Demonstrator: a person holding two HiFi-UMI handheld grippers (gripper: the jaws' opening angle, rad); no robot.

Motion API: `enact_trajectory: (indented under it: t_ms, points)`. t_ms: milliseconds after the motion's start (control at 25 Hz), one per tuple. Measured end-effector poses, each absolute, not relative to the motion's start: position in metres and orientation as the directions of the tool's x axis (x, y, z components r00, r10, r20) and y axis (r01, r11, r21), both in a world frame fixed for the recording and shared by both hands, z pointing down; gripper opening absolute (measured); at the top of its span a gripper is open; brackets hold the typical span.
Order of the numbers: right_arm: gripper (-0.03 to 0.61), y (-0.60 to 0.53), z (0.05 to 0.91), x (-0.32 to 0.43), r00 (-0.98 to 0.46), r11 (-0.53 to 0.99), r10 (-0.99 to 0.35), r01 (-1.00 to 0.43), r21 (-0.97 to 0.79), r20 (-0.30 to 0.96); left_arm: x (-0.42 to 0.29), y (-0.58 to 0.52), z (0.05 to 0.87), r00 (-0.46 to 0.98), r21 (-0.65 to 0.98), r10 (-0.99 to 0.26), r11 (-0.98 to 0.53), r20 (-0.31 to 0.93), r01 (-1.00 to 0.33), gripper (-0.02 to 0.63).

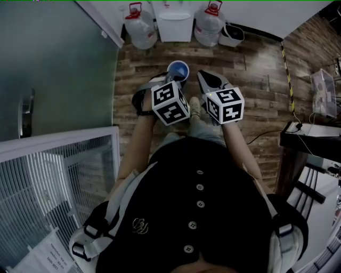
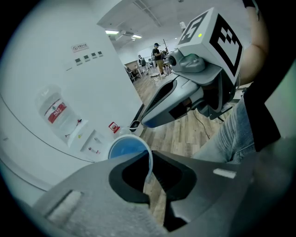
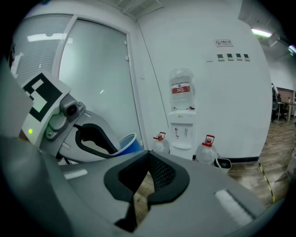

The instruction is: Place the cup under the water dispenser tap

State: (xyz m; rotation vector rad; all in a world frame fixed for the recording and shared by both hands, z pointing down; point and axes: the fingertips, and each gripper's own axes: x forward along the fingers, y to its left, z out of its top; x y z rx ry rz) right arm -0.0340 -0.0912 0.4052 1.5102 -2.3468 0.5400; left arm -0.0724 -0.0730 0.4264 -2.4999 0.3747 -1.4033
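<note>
Thin blue plastic cup [image 1: 178, 70], probably light and crushable, is pinched by its rim in the left gripper [image 2: 149, 187], well apart from the white water dispenser [image 3: 181, 125]; the right gripper [image 3: 137, 194] has its 2 jaws together, empty.

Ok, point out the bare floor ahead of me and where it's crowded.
Bare: the wood floor between the cup and the water dispenser, and rightward to the striped tape. Crowded: along the wall, where two jugs and a bin flank the dispenser, and by the dark table with its cables.
</note>
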Motion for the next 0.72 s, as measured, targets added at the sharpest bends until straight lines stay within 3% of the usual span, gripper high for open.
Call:
enact_trajectory:
  t_ms: [720]
  points:
    - [0.001, -0.264, 0.39, 0.035, -0.485, 0.482, -0.768, -0.868, -0.121, 0.419, -0.008, -0.242, 0.414, 0.453, -0.369, -0.425, -0.905, 0.784, -0.211, 0.02]
